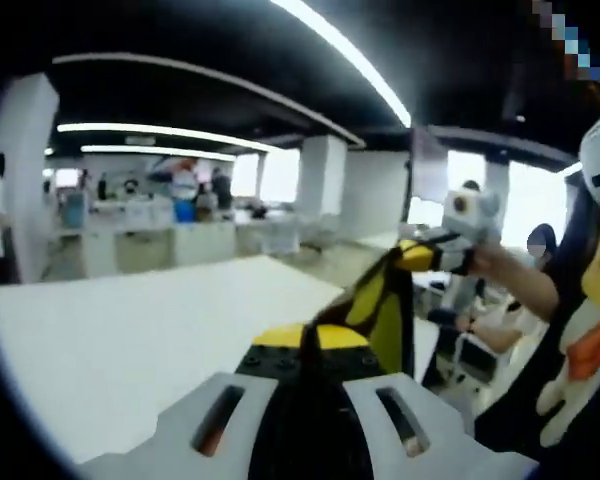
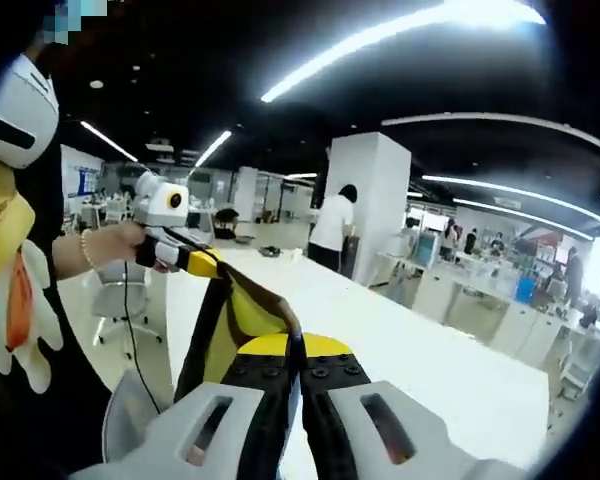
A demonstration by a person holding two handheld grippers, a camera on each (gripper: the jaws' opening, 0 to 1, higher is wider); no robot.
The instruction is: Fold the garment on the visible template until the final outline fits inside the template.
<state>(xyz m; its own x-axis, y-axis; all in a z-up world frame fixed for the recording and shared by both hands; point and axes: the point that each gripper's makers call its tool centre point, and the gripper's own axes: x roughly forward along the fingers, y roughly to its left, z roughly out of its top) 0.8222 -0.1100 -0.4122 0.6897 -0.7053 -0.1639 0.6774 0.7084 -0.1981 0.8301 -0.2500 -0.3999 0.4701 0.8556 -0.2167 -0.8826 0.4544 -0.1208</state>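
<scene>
A black and yellow garment (image 1: 375,300) hangs stretched in the air between both grippers, above a white table (image 1: 130,330). At the bottom of the left gripper view, my left gripper (image 1: 308,345) is shut on one end of the cloth. My right gripper (image 1: 412,257) comes in from the right, held in a hand, and is shut on the other end. In the right gripper view, my right gripper (image 2: 298,348) pinches the garment (image 2: 235,310), which runs up and left to the left gripper (image 2: 202,262). The white table (image 2: 430,340) lies below.
The holder's dark torso with a hanging plush toy (image 1: 580,340) stands close by. A seated person (image 1: 500,320) and an office chair (image 2: 120,300) are beside the table. Beyond it are a white pillar (image 2: 375,200), a standing person (image 2: 332,225) and rows of desks.
</scene>
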